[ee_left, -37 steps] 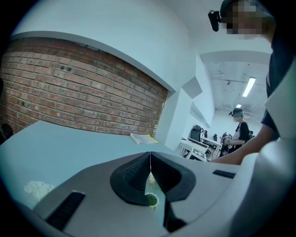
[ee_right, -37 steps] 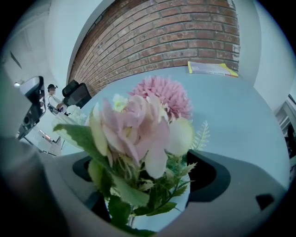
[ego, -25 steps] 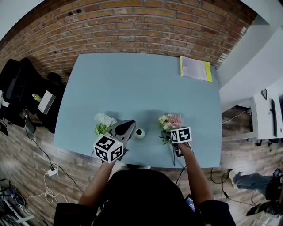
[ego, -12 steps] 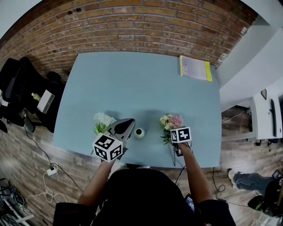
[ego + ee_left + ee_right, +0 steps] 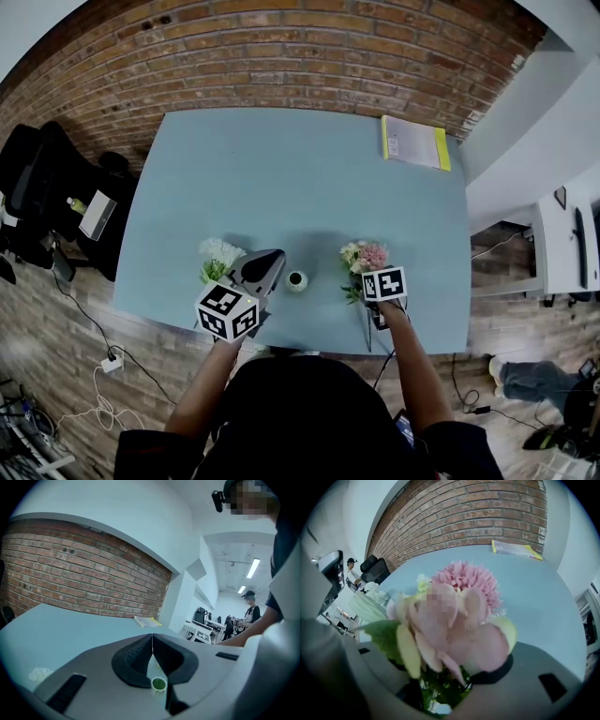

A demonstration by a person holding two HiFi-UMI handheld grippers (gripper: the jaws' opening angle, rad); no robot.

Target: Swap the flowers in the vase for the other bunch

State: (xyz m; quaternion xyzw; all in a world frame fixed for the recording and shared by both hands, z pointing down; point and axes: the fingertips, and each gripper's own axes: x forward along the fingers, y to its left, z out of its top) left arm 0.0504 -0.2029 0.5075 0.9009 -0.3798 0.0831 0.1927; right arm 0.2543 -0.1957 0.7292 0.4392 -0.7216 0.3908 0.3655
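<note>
Pink and cream flower bunch [image 5: 364, 257] is seen lying on the light blue counter [image 5: 300, 178], right of centre in the lower part of the head view. Its blooms fill the middle of the right gripper view [image 5: 454, 620]. The green stems are flanked by the jaws of the right claw [image 5: 367, 291], which have just been closing. The jaws are still held apart around the stems [image 5: 445, 686], and no clamping is shown.

Just left of the bunch, a small pale round vase [image 5: 297, 280] is stood upright near the counter's lower edge. Left of it, the left claw [image 5: 277, 256] is held clenched on nothing [image 5: 152, 641], and the vase is glimpsed beneath its jaws [image 5: 158, 685]. A white flower bunch [image 5: 221, 255] is laid beside that claw, at lower left. A yellow-edged booklet [image 5: 414, 145] is placed at the counter's upper right corner, below the red brick wall [image 5: 281, 56].
</note>
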